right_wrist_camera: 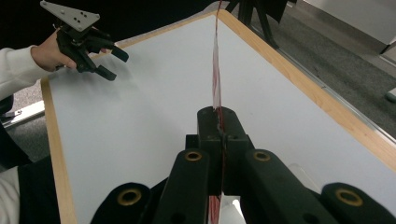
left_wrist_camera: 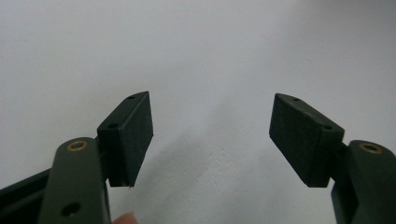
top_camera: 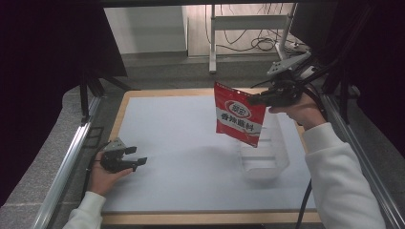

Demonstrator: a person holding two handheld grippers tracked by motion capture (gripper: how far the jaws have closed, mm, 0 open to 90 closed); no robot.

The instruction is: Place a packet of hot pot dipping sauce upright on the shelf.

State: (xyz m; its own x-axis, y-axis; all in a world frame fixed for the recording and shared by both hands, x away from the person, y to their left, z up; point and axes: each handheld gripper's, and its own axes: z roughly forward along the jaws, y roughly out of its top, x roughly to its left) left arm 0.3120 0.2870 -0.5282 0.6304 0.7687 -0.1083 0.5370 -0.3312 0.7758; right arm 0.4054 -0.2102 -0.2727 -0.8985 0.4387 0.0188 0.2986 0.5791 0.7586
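floor (top_camera: 157, 71): grey | wall (top_camera: 143, 28): white | cables (top_camera: 258, 44) by metal frame (top_camera: 212, 36)

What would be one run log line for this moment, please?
right hand-held gripper: shut on red packet, held above clear tray | left hand-held gripper: open, low over white table
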